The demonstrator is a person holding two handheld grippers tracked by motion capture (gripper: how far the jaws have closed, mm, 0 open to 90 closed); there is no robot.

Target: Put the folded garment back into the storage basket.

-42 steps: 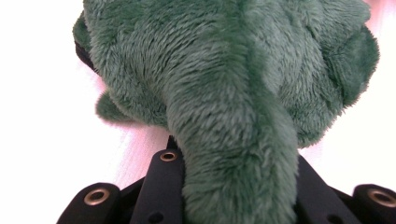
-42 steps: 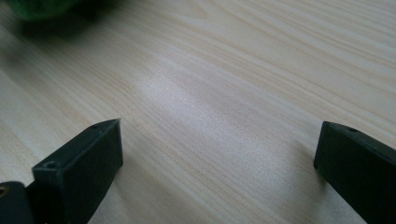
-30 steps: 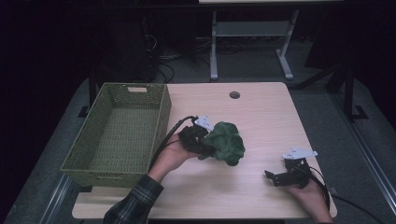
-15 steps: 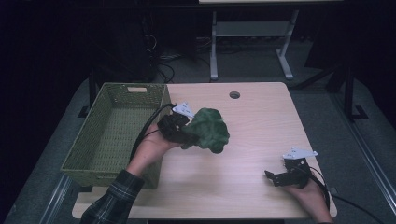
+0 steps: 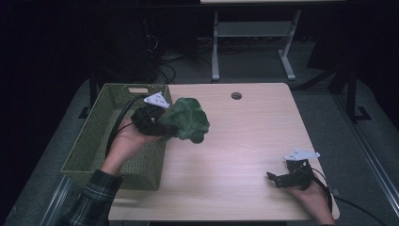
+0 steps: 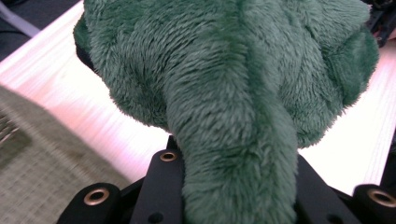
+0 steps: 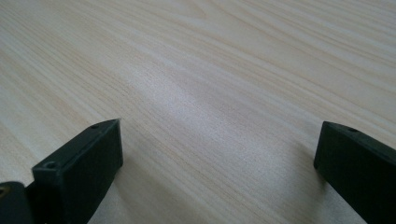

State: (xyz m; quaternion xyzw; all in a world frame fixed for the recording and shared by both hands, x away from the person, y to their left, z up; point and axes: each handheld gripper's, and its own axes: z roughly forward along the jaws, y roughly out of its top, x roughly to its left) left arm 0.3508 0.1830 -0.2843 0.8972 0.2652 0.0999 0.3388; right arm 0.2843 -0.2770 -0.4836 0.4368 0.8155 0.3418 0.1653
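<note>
left claw: squeezed on a fuzzy green plush toy, held up over the tabletop's left edge | beside it: woven green basket, a long box shape, at the left edge | right claw: wide open, holding nothing, near the front right corner | tabletop: smooth pale wood

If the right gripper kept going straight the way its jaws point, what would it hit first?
Most likely the bare table: the right gripper has its jaws wide open, angled low over the wood, with nothing between or ahead of them.
</note>
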